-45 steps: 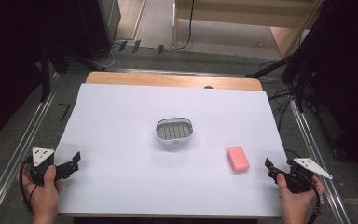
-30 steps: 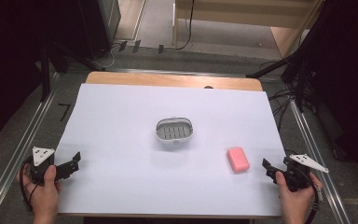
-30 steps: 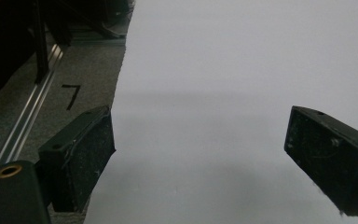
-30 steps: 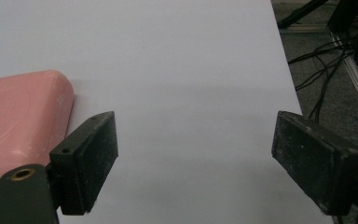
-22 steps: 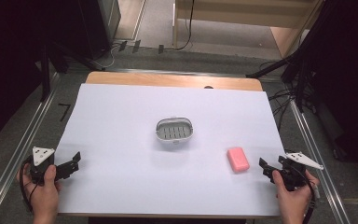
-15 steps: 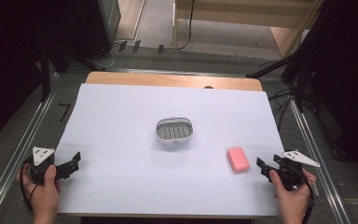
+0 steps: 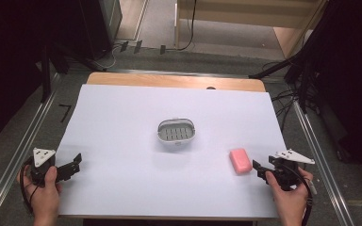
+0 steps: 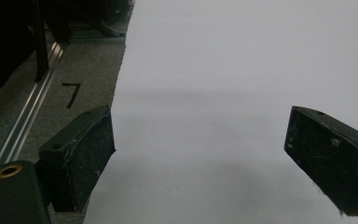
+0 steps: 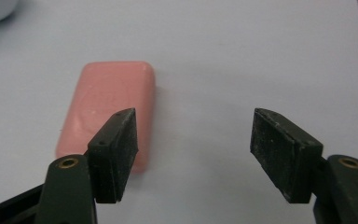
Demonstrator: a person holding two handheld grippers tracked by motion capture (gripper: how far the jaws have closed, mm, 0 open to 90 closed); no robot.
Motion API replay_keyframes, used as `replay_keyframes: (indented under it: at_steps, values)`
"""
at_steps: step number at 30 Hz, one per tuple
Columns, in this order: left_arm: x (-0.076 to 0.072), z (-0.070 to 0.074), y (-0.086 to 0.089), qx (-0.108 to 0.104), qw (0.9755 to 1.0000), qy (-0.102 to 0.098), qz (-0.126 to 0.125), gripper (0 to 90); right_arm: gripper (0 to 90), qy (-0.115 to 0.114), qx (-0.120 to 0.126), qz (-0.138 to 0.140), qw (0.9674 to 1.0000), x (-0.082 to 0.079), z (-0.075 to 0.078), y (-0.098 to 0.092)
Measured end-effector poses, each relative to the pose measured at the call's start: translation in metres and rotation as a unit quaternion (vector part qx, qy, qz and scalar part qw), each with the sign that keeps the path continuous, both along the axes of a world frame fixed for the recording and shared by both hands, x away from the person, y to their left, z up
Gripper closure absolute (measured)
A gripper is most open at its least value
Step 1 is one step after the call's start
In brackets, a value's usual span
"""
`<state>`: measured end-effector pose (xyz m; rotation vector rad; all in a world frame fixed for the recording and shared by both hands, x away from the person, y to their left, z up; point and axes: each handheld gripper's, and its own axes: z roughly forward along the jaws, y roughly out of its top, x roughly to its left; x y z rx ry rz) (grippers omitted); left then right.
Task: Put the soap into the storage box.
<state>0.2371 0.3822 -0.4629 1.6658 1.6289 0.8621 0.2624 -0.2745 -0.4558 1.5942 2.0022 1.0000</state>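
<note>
A table (image 7: 122,141) covered with a smooth, matt white sheet is seen from the high view; a strip of bare wood is left uncovered along its far edge. Near the middle of the sheet an oval, pale grey soap dish (image 7: 176,132) with a slotted inner grid is set; in the right gripper view it is cut off at the top left corner of the frame.

A pink bar of soap (image 7: 240,160), a rounded rectangle with a dull waxy surface, is laid flat near the right edge of the table, towards the near right corner. In the right gripper view the soap (image 9: 107,116) is partly hidden behind the left of the two jaws.

The right gripper (image 7: 260,169) is held just beside the soap, its black, scuffed jaws spread wide with nothing between them; whether the soap is touched cannot be told. The left gripper (image 7: 75,162) is held at the left edge near the near left corner, its jaws (image 8: 200,154) likewise wide apart and empty over the sheet's edge.
</note>
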Motion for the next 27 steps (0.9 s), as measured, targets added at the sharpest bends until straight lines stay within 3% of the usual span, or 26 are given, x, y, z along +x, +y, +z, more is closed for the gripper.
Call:
replay_keyframes:
  at_steps: [10,17,27]
  values:
    - [0.0,0.0,0.0,0.002,1.0,0.0,-0.001,8.8,26.4,0.035,0.009,-0.008,0.9993,0.003,0.005,0.018]
    - [0.0,0.0,0.0,0.003,1.0,0.0,-0.003,8.8,21.0,0.048,0.017,-0.003,0.9987,0.007,0.006,0.029]
    - [0.0,0.0,-0.001,0.005,1.0,0.001,-0.003,8.8,19.4,0.077,0.011,-0.029,0.9965,0.016,0.001,0.049]
